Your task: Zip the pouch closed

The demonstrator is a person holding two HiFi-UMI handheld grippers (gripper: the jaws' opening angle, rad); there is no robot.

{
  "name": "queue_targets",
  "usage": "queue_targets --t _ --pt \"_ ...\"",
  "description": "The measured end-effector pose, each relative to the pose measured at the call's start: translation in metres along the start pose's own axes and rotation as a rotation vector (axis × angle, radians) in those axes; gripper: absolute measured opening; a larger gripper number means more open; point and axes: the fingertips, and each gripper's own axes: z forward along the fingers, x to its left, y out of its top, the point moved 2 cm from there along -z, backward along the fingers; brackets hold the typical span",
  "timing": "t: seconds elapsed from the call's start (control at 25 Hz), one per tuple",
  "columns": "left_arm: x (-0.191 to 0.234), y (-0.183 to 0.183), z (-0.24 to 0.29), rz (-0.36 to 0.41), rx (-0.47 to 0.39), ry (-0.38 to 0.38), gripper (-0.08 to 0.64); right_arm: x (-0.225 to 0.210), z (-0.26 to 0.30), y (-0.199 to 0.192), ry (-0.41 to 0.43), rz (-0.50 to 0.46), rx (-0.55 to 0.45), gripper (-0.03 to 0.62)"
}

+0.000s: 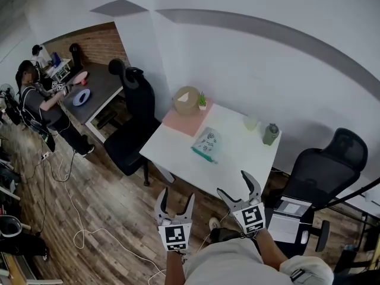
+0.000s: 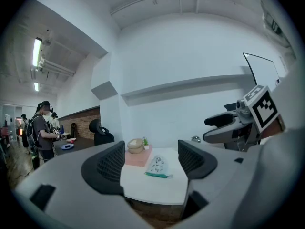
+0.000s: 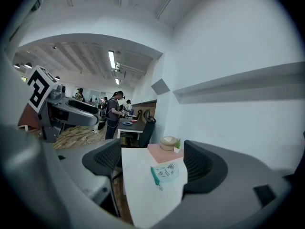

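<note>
Midway across the white table (image 1: 237, 166) lies the teal-edged pouch (image 1: 207, 144); short of that table I hold my left gripper (image 1: 176, 196) and right gripper (image 1: 234, 184), jaws wide and empty, aimed to approach it.

Two grippers are counted: the left gripper (image 1: 177, 193) and the right gripper (image 1: 233, 181), both at 6 o'clock in the head view. One white table (image 1: 237, 165) is counted. On it are counted one pouch (image 1: 207, 144), one pink mat (image 1: 181, 122), one basket (image 1: 186, 100), one plant (image 1: 202, 101), one cup (image 1: 251, 123) and one bottle (image 1: 271, 133). Two black office chairs are counted: the first chair (image 1: 133, 120) at the table's 9 o'clock, the second chair (image 1: 326, 165) at its 3 o'clock.
</note>
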Motion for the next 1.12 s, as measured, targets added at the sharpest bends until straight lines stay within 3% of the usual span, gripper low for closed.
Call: queue_targets --t 0.68,1.12 --pt "0.027 0.016 0.108 0.019 0.035 0.07 0.344 -0.074 0.103 0.001 0.066 0.025 -0.007 0.41" --pt "0.043 0.008 0.166 0.022 0.059 0.028 0.342 -0.102 0.147 -0.01 0.022 0.055 0.025 0.41"
